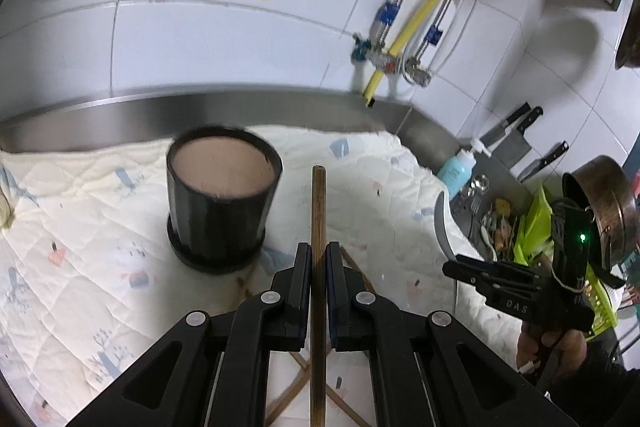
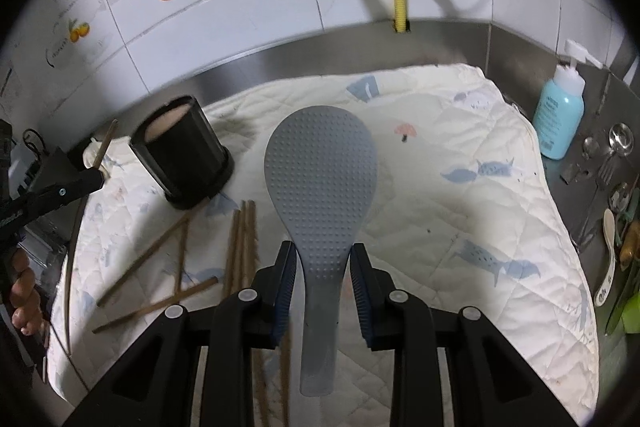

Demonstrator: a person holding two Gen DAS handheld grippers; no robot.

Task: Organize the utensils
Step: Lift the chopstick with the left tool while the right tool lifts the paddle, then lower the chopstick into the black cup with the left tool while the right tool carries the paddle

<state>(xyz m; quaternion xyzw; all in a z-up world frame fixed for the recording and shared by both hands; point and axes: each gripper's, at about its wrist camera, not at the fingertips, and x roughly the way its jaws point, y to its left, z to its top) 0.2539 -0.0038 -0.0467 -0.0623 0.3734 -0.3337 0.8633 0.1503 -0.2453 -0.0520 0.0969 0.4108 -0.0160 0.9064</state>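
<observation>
Left wrist view. Left gripper (image 1: pixel 319 263) with fingers (image 1: pixel 302 267) closed nearly to touching on a single brown chopstick (image 1: pixel 319 211), held lengthwise along the fingers, tip projecting well beyond them. Black utensil holder (image 1: pixel 222 203) upright on the quilted cloth (image 1: pixel 80 227) covering the counter, ahead and to the left of the fingertips, mouth open. More chopsticks partly visible on the cloth beneath the fingers. Right gripper (image 1: pixel 452 261) off to the right, carrying a grey paddle seen edge-on.

Right wrist view. Right gripper (image 2: pixel 322 267) part-closed about the neck of the grey rice paddle (image 2: pixel 320 179), blade ahead of the fingers (image 2: pixel 286 267), handle trailing back between them; pad contact on the neck probable but not plainly resolved, a narrow gap showing on each side. Loose chopsticks (image 2: pixel 240 247) scattered on the cloth just left of the fingers. Holder further ahead and left, tilted only by lens distortion. Left gripper at far left edge, chopstick raised.

Step in hand, as judged: both utensils lifted clear, transfer toward the holder. Next move: carry chopstick over the holder mouth, tip it steeply downward, release; paddle to follow, handle first.
</observation>
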